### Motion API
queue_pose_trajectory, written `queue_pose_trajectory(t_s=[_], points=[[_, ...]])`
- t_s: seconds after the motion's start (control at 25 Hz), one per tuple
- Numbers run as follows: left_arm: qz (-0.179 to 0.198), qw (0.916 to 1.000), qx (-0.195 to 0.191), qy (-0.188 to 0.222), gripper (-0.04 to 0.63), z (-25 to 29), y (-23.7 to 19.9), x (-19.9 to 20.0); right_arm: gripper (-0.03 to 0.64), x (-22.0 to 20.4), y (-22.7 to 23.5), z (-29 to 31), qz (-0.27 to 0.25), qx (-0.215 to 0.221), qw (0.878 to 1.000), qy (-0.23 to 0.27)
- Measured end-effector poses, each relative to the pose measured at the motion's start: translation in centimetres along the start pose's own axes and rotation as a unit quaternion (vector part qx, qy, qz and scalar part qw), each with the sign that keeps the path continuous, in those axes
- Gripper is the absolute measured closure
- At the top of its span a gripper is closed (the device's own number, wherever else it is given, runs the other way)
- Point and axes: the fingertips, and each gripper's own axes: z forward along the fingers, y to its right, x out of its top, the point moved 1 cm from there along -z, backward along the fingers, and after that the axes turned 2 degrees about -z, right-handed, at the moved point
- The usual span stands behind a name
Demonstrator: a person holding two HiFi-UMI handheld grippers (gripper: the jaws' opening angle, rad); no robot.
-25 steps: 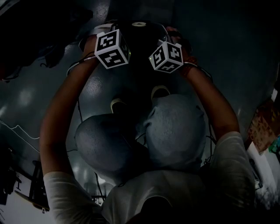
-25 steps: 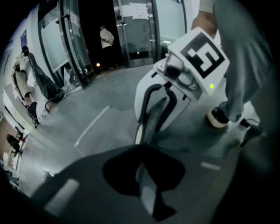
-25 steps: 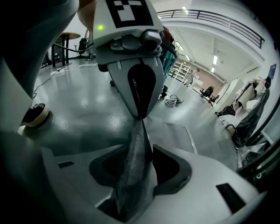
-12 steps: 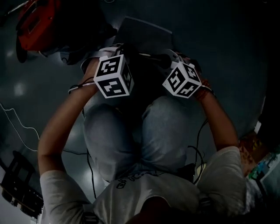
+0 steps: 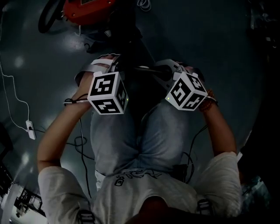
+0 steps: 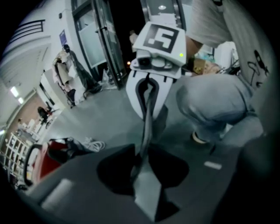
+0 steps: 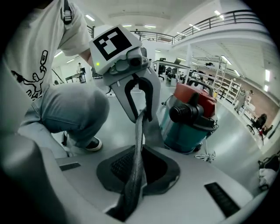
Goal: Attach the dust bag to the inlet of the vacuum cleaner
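Observation:
The dust bag (image 7: 139, 148) is a grey fabric sheet, seen edge-on and stretched between my two grippers. My right gripper (image 7: 133, 183) is shut on its near end; from the left gripper view its white jaws (image 6: 148, 89) pinch the bag's (image 6: 146, 144) far edge. My left gripper (image 7: 142, 118) is opening: its black fingers stand spread, with the bag's edge between them. The red and teal vacuum cleaner (image 7: 192, 116) stands on the floor just behind the bag, its black inlet facing me. In the head view both marker cubes (image 5: 108, 92) (image 5: 186, 91) hover over my knees, and the fingertips are lost in the dark.
My legs in grey jeans (image 5: 140, 135) are bent under the grippers. A white cable with a switch (image 5: 28, 127) lies on the floor at the left. The vacuum cleaner (image 5: 87, 8) is at the head view's top edge. A coiled cord (image 7: 205, 155) lies by its base.
Both grippers rose from low over a dark round body to above my knees, carrying the bag. The red vacuum cleaner came into the head view's top.

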Motion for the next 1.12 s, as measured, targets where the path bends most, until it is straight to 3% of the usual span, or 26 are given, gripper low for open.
queue_pose_trajectory(t_s=[0.16,0.4,0.8,1.12], points=[[-0.023,0.9992,0.031,-0.007,0.557,-3.1,0.6,-2.3,0.583,3.5,-0.2,0.9,-0.038,0.011,0.999,0.008],[-0.059,0.9957,0.056,-0.044,0.568,-6.7,-0.6,-4.8,0.583,7.9,1.0,2.2,-0.087,-0.001,0.996,0.007],[-0.047,0.9897,0.113,-0.073,0.569,-5.1,-7.7,-6.7,0.583,8.0,8.0,4.4,-0.061,-0.038,0.997,-0.004],[-0.077,0.9873,0.131,-0.046,0.566,-3.6,-10.1,-6.4,0.580,6.8,11.1,5.2,-0.045,-0.028,0.999,-0.002]])
